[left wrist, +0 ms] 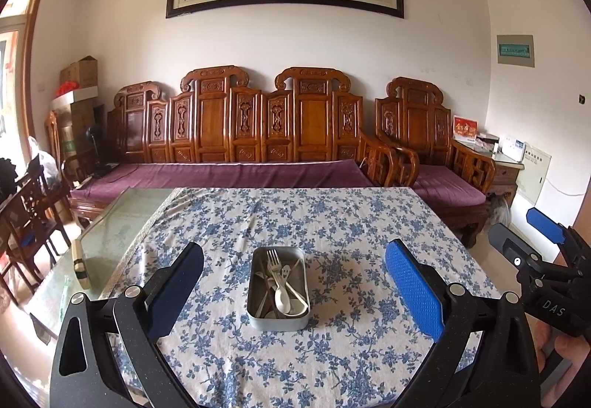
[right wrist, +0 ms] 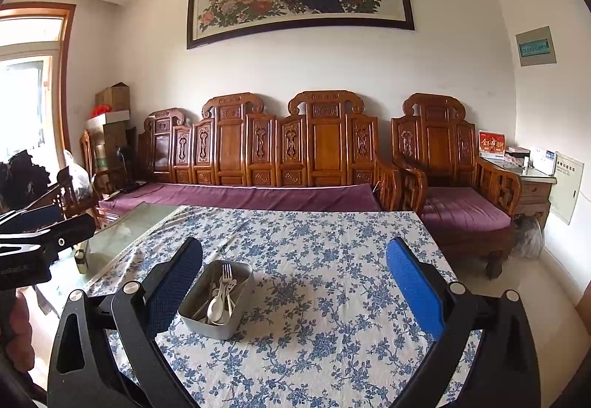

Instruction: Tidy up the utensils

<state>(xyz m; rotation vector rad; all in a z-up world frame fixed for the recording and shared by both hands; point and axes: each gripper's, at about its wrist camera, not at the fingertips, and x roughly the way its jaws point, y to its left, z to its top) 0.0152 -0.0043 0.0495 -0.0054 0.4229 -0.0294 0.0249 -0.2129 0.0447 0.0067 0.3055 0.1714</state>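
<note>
A rectangular metal tin (left wrist: 255, 301) stands on the blue-flowered tablecloth (left wrist: 332, 216). It holds a metal fork (left wrist: 274, 265), a white spoon (left wrist: 282, 299), dark chopsticks and other utensils. My left gripper (left wrist: 293, 291) is open and empty, hovering with the tin between its fingers' lines. In the right wrist view the tin (right wrist: 207, 321) sits left of centre, near the left finger. My right gripper (right wrist: 295, 293) is open and empty. The right gripper also shows at the right edge of the left wrist view (left wrist: 546, 252).
A bare glass tabletop (left wrist: 110, 230) lies left of the cloth, with a small bottle (left wrist: 79, 262) on it. A carved wooden sofa with purple cushions (left wrist: 240, 175) stands behind the table. Wooden chairs (left wrist: 26, 216) stand at the left.
</note>
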